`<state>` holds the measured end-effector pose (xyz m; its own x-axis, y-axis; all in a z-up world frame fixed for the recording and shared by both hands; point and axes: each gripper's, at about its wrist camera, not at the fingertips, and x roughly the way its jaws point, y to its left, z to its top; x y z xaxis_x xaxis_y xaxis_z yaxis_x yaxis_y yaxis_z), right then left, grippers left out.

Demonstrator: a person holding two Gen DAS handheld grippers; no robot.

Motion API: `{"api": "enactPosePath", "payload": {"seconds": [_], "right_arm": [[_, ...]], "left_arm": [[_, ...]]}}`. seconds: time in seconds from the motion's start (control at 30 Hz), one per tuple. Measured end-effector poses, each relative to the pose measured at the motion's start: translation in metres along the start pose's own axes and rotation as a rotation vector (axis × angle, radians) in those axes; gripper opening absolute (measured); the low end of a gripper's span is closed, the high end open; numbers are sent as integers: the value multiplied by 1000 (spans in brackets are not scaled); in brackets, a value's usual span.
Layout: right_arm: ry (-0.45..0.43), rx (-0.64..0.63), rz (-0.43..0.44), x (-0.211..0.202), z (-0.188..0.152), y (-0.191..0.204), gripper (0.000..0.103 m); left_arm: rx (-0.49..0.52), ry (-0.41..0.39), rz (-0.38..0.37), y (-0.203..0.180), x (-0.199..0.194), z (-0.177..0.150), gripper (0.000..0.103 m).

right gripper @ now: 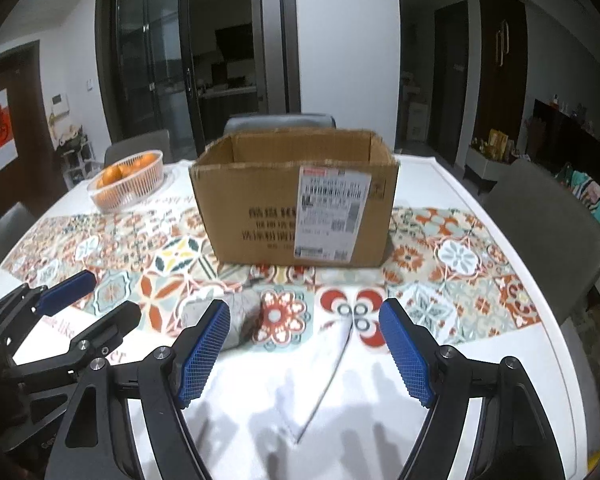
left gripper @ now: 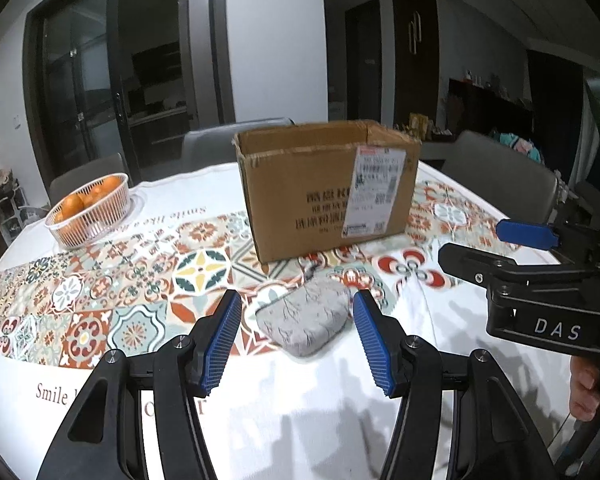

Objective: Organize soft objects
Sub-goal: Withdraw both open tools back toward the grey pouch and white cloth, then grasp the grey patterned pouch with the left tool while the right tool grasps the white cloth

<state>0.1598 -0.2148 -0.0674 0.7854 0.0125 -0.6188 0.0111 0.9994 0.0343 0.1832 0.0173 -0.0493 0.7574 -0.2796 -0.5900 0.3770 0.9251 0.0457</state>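
The left gripper [left gripper: 298,340] hangs with its jaws apart and empty, lined up on the grey cushion [left gripper: 303,320] just ahead of its pads — a stance suited to a straight pinch. The right gripper [right gripper: 304,350] is also open and holds nothing; the cushion lies off its left pad. Beyond both stands the cardboard box [right gripper: 296,204], top open toward them — probably where the cushion belongs.

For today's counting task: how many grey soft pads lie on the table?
1: the grey pad lies in front of the cardboard box. Others may be hidden inside it.
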Motion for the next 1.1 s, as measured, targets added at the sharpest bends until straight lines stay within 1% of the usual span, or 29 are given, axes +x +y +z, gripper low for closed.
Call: {"api": "enactPosePath", "payload": {"seconds": [0.3, 0.67, 0.93, 1.0, 1.1], "right_arm": [[90, 1, 13, 19, -21, -1, 78], [194, 0, 5, 53, -40, -5, 78], [262, 10, 6, 79, -48, -9, 78], [266, 6, 1, 83, -48, -8, 78], [276, -5, -14, 90, -49, -8, 78]], "left_arm": [[12, 61, -7, -3, 17, -17, 57], [76, 141, -19, -8, 51, -30, 58], [112, 167, -20, -8, 75, -31, 62], [121, 168, -24, -8, 81, -31, 64], [144, 177, -27, -9, 91, -30, 65]]}}
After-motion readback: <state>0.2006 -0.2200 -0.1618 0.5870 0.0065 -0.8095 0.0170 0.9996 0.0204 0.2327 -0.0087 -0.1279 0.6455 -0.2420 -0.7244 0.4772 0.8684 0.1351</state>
